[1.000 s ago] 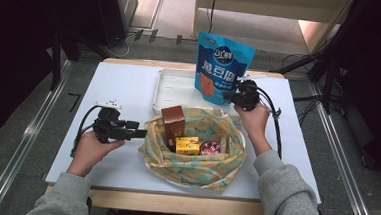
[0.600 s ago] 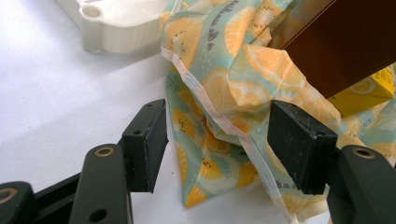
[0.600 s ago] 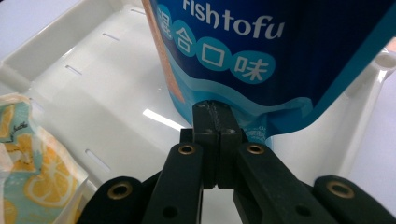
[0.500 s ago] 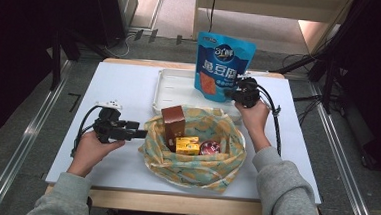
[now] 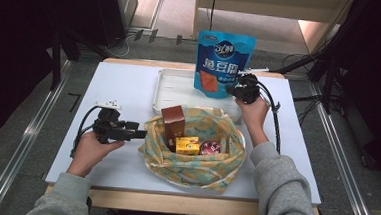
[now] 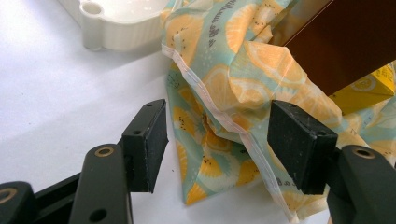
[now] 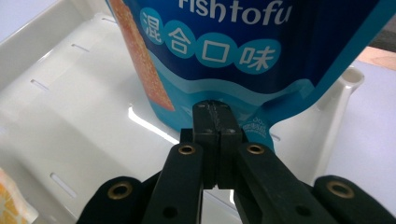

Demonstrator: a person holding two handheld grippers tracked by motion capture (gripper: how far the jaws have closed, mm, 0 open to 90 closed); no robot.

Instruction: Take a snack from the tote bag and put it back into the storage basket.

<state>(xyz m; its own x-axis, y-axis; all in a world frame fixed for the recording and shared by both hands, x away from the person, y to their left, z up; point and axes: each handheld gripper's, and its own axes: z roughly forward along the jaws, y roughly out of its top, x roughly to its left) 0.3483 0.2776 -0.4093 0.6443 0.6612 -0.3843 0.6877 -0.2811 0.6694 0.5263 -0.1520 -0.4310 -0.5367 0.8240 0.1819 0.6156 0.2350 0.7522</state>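
Two grippers are engaged at my white table. Upright over the white tray stands the blue fish tofu pouch, pinched at its lower corner by my right gripper, jaws pressed together on it. My left gripper sits spread around the lemon-print cloth edge, not yet pinching. I judge placement in hand; next, lowering the pouch and releasing.

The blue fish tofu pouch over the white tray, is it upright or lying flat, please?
Upright: the blue pouch stands tall above the white tray, the right hand-held gripper shut on its bottom edge.
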